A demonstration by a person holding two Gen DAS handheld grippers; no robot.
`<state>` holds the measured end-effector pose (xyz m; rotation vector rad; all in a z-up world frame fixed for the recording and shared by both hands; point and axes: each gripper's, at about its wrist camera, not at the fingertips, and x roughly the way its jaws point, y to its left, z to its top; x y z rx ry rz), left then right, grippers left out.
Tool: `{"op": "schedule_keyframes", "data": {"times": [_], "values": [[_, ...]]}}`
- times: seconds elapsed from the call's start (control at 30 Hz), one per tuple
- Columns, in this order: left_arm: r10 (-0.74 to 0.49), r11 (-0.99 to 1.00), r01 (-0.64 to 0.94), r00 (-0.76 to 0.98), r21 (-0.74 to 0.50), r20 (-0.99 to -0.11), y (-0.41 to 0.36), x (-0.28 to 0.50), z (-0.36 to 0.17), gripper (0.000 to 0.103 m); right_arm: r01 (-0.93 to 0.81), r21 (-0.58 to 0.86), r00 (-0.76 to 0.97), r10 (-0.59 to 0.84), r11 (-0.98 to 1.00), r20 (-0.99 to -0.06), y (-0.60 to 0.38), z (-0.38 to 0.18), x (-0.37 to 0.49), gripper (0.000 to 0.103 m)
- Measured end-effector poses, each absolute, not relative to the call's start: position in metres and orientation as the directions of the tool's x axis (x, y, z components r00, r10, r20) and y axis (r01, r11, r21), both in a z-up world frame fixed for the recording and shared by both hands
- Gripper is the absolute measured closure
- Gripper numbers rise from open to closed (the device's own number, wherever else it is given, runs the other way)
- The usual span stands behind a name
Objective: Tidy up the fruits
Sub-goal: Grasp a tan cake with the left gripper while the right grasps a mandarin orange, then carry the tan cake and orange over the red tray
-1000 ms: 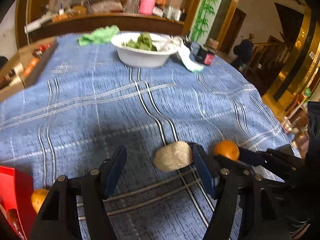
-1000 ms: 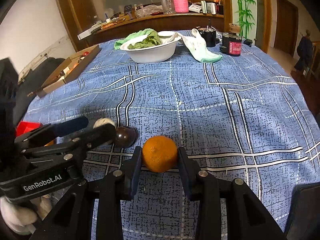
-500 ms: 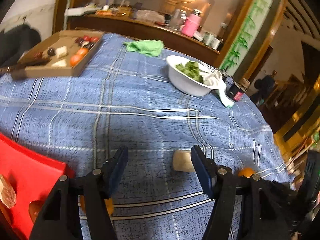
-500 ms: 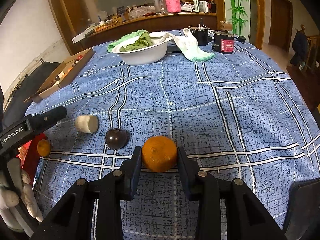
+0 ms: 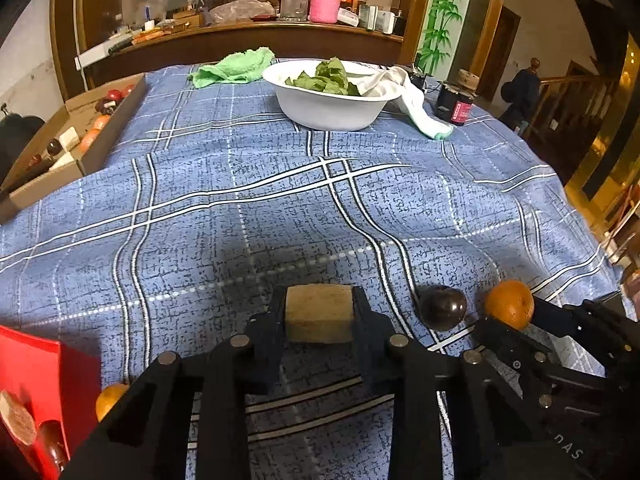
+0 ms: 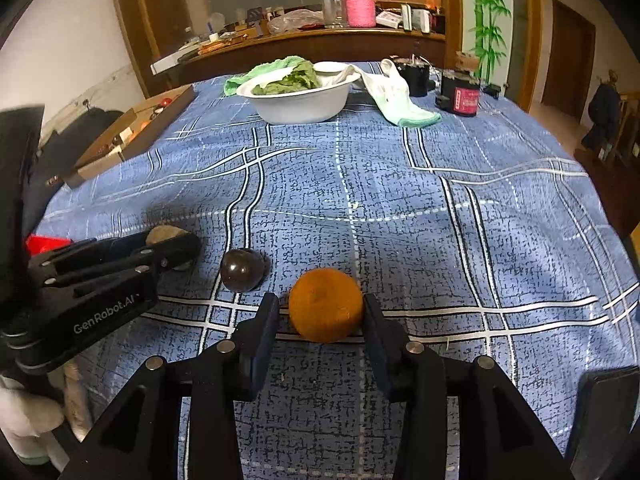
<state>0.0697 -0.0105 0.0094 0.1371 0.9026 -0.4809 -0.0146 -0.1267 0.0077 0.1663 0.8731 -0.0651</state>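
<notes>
My left gripper (image 5: 319,314) is shut on a tan cut fruit piece (image 5: 319,312) that rests on the blue plaid tablecloth. A dark plum (image 5: 443,307) lies to its right, then an orange (image 5: 510,309) between the fingers of my right gripper. In the right wrist view my right gripper (image 6: 320,314) is shut on the orange (image 6: 325,310), the right finger touching and the left a hair off. The plum (image 6: 241,270) lies left of it, and the left gripper (image 6: 176,248) covers most of the tan piece (image 6: 162,235). A red bin (image 5: 36,396) stands at the near left.
A small orange (image 5: 109,398) lies beside the red bin. A white bowl of greens (image 5: 334,98) stands at the far middle, with a green cloth (image 5: 236,66), a white cloth (image 5: 420,110) and a dark jar (image 5: 458,102). A cardboard tray of fruit (image 5: 80,128) lies far left.
My left gripper swung back over the tan piece and closed on it; it was open before. My right gripper has stayed on the orange.
</notes>
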Motion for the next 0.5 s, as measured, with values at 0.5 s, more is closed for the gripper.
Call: {"op": "schedule_keyframes", "data": {"times": [0.5], "values": [[-0.379,0.906,0.393,0.595,-0.154,-0.709,0.045,0.017,0.057,0.074,0.055,0.159,0.713,0.073,0.986,-0.698,-0.108,0.032,-0.035,0.067]]}}
